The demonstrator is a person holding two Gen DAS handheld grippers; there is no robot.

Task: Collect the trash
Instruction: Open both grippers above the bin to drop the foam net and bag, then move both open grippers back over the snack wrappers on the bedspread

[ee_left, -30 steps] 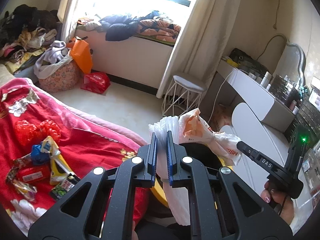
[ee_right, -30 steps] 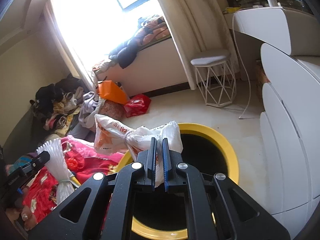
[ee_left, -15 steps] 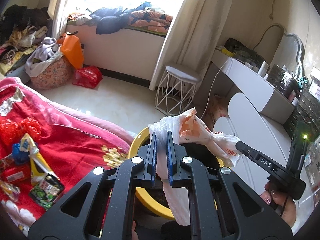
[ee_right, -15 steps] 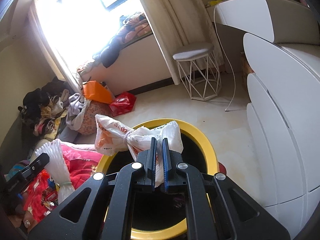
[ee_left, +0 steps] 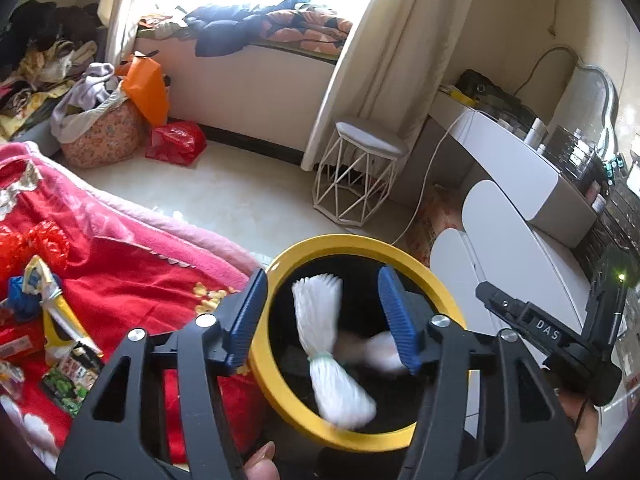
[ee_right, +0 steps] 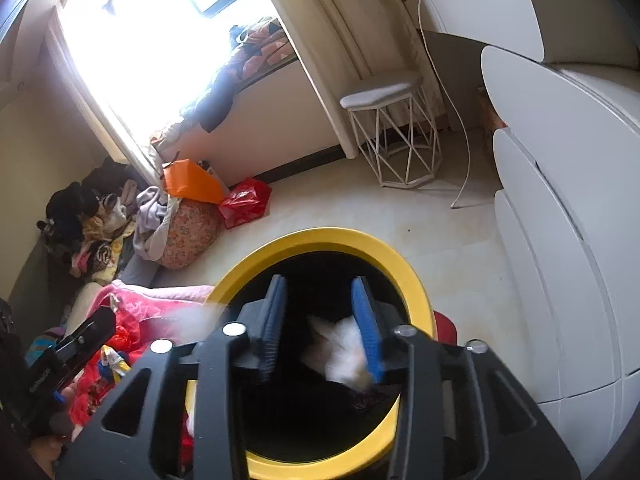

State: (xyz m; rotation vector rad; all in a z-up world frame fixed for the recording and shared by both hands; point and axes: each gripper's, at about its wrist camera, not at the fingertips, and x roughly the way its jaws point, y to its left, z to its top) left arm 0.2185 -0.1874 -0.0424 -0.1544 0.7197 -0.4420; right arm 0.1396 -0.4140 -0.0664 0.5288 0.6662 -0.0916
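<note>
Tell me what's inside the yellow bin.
Inside the bin: a white tied bundle and a blurred knotted bag. The dark bottom is hidden.

Bin (ee_left: 280, 396) stands on floor betw. bed (ee_left: 120, 264) at left & drawer unit (ee_left: 516, 240) at right; tied bag (ee_left: 332, 344) inside bin; stool (ee_left: 360, 172) behind, near curtain (ee_left: 384, 52).

black frames, blue ribbed fingers (ee_left: 394, 312); silver screws

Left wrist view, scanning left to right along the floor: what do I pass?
Red blanket with wrappers → yellow-rimmed bin with the white bundle falling in → white wire stool behind it → white drawer unit → right tool.
</note>
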